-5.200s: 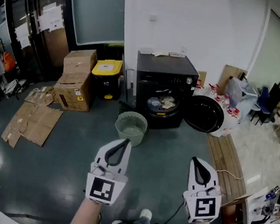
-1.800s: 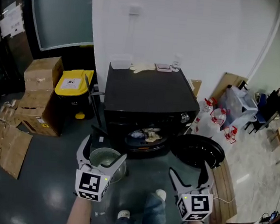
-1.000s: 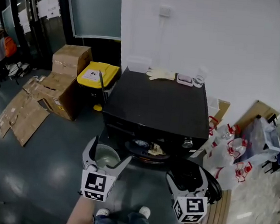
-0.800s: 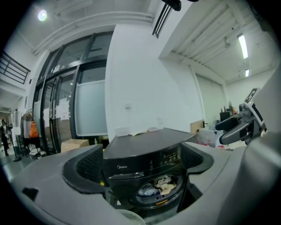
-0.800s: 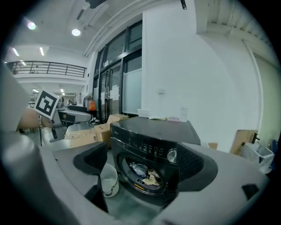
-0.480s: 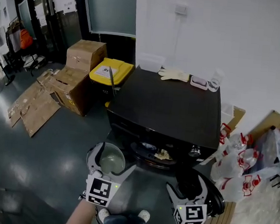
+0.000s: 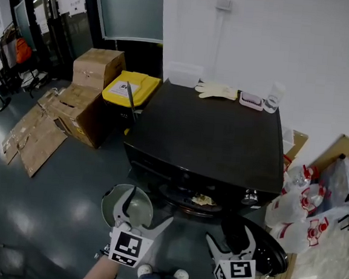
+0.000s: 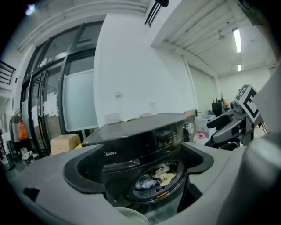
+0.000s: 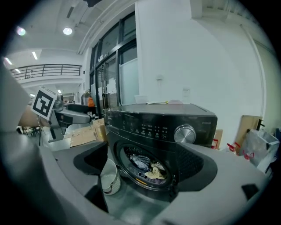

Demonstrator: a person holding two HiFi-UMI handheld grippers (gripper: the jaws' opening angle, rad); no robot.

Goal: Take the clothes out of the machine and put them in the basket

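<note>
Poised at machine (image 7: 211, 139), left gripper (image 7: 150, 208) and right gripper (image 7: 230, 235) released, empty; next: reach inside, clench fingers (image 9: 210, 171) on clothes (image 9: 147, 165); basket (image 7: 105, 200) just beside.

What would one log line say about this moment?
stage: facing machine | left gripper: open, empty | right gripper: open, empty | clothes: inside machine | basket: beside machine
</note>
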